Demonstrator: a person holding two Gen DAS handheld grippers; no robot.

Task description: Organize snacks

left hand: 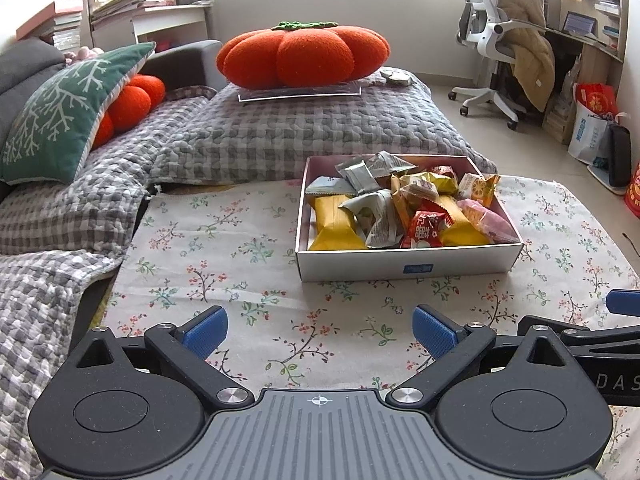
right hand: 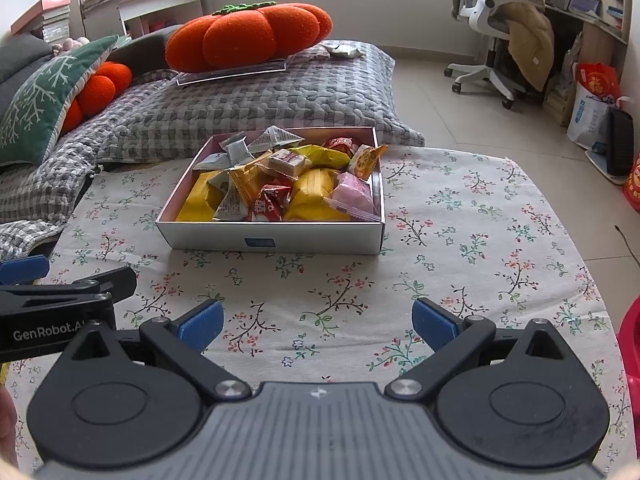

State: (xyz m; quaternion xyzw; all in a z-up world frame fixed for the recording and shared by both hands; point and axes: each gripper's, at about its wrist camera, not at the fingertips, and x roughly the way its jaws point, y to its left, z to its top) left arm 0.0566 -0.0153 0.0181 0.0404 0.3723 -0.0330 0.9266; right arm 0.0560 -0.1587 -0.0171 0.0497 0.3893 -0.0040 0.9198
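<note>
A shallow white box [left hand: 408, 266] [right hand: 272, 238] stands on a floral tablecloth [left hand: 224, 248] [right hand: 460, 232]. It holds several wrapped snacks: yellow packets [left hand: 334, 224] [right hand: 314, 192], grey packets [left hand: 378, 216] [right hand: 240, 148], a red packet [left hand: 426, 230] [right hand: 270, 202] and a pink one [left hand: 482, 218] [right hand: 354, 196]. My left gripper [left hand: 320, 330] is open and empty, low over the cloth in front of the box. My right gripper [right hand: 318, 322] is open and empty, beside the left one, also short of the box. Each gripper shows at the edge of the other's view.
A sofa with a grey checked cover [left hand: 280, 128] lies behind the table, with an orange pumpkin cushion [left hand: 302, 54] [right hand: 248, 36] and a green pillow [left hand: 68, 108]. An office chair [left hand: 500, 36] and bags [left hand: 596, 120] stand at the right. A red object [right hand: 630, 344] is at the right edge.
</note>
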